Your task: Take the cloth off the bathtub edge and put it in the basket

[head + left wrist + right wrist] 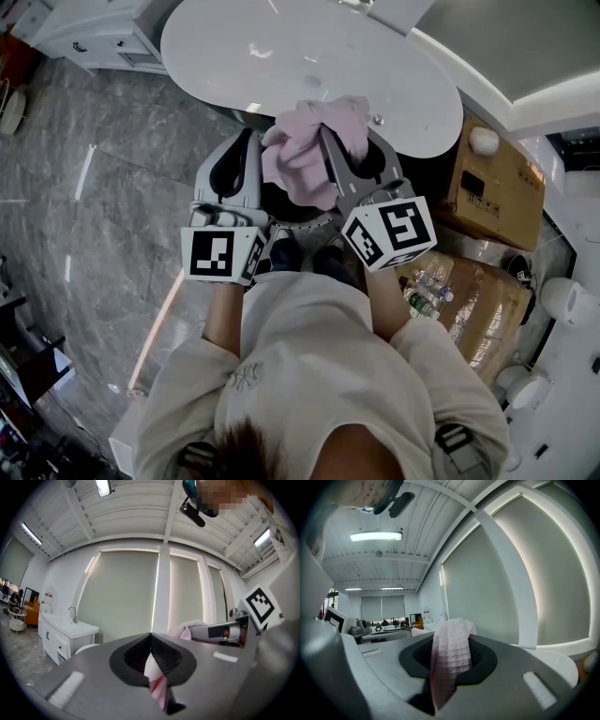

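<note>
in the head view, below the white oval bathtub (281,56), a person stands over a dark round basket (314,223) on the grey marbled floor (112,187), with a hand-held gripper in each hand. the pink cloth (305,150) is clear of the bathtub edge. it is bunched between the two grippers, directly above the basket's dark opening; whether it touches the basket cannot be told. the left gripper (249,141) is closed on the cloth: in the left gripper view a narrow pink fold is pinched where its black ribbed pads meet and hangs out beneath them. the right gripper (328,141) is likewise clamped on the cloth: in the right gripper view a broad waffle-textured fold rises above its pads and drapes down over them. the two grippers lie side by side, just apart, each showing its cube with square markers towards the person. to the right of the bathtub stand cardboard boxes (492,183), and plastic water bottles (427,286) lie near them. in the left gripper view a white vanity cabinet (65,632) with a tap stands against the wall at left.
</note>
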Demonstrator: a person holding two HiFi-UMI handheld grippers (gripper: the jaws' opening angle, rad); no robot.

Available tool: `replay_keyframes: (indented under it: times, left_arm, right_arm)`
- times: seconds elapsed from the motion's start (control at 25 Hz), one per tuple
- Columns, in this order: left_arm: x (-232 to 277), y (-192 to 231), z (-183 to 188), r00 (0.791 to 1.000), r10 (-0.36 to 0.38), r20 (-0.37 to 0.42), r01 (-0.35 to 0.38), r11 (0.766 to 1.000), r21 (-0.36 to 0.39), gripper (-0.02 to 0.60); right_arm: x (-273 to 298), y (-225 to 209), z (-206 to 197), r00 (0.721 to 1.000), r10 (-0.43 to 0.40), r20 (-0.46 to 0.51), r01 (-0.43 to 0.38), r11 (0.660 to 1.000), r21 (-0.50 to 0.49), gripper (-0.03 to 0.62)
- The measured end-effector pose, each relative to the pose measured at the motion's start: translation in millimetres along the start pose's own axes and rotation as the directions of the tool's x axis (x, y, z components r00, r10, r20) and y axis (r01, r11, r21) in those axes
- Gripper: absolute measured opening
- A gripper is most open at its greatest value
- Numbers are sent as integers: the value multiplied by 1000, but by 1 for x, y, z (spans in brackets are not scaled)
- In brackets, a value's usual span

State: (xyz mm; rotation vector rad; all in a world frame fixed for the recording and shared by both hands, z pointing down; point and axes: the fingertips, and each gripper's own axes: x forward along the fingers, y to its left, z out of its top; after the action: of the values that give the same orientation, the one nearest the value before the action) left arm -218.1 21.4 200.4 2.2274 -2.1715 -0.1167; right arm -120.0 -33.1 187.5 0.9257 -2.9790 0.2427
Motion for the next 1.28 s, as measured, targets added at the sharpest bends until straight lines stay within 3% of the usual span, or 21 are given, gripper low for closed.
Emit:
replay_keyframes:
  times: [0.56, 1.28]
  left_arm:
    - [-1, 18, -22, 999, 5, -48, -6, 1000, -12, 8]
    - [-11, 13, -52, 993, -48, -107, 48, 999, -8, 8]
  right_arm:
    - [12, 9, -46, 998, 9, -70, -8, 1000, 24, 81]
    - [1, 11, -112, 985, -39, -166, 50, 997, 65, 81]
